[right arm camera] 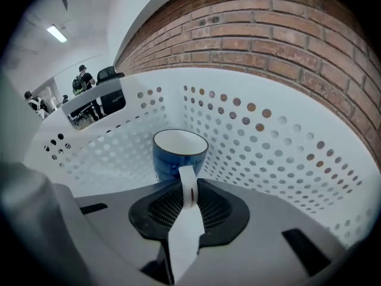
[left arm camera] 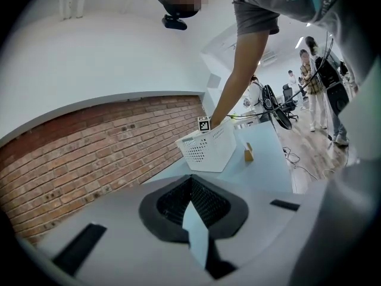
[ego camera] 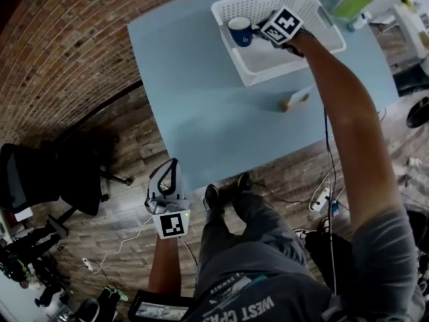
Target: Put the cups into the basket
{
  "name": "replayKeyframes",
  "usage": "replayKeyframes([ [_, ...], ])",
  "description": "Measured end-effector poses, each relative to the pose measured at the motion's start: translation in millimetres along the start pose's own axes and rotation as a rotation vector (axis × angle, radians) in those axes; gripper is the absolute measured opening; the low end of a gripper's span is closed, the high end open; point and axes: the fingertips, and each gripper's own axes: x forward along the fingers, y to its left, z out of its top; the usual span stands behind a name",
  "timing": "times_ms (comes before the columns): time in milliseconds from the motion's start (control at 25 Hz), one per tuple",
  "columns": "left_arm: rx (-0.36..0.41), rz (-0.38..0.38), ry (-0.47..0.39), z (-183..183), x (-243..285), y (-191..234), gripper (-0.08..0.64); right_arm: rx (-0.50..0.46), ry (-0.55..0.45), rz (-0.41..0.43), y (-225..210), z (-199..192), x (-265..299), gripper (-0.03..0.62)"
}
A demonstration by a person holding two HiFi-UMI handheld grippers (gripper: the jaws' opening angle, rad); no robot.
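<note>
Since the right gripper (ego camera: 260,32) reaches into the white basket (ego camera: 231,11) at the far end of the table (ego camera: 201,106), the coming move turns on how the blue cup (ego camera: 240,31) stands against the basket floor. The jaws are clenched on the cup's handle (right arm camera: 187,186), a white strip pinched between the pads; the cup body stands just ahead of the tips, upright, mouth up. Its long axis is vertical, while the gripper angles down at it from the person's side. In the right gripper view the basket's perforated walls rise all round the cup, so it is inside the rim, close to a corner on the basket's left side; whether its base touches the floor I cannot tell. By my judgement only the letting go remains, and it wants the base down first, lest the cup tip over toward its handle. The left gripper (ego camera: 169,180) hangs low beside the near table edge, well apart from the basket, its tips meeting with nothing between them; the right hand is plainly the nearer one. No other cup shows in any view.
</note>
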Motion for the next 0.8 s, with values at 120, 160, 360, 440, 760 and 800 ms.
replayKeyframes([
  [120,-0.003,-0.006,0.013,-3.5,4.2,-3.6,0.000,-0.009,-0.005,0.021,0.6,-6.8,9.8,0.068],
  [160,-0.004,-0.008,0.018,-4.1,5.1,-4.7,0.000,-0.008,-0.006,0.029,1.2,-9.3,12.3,0.067],
  [360,0.000,-0.009,0.021,-4.7,10.4,-6.1,0.000,-0.059,0.008,0.052,2.4,-14.6,22.0,0.069],
  [440,-0.003,-0.011,0.027,-7.0,12.2,-7.5,0.000,-0.086,0.012,0.058,4.4,-15.0,25.1,0.067],
  [760,-0.010,-0.010,0.015,-4.4,13.6,-8.0,0.000,-0.169,0.033,0.064,10.1,-20.9,27.4,0.069],
  [800,-0.007,-0.010,0.017,-4.6,12.9,-7.2,0.000,-0.175,0.040,0.064,10.4,-22.1,27.5,0.069],
])
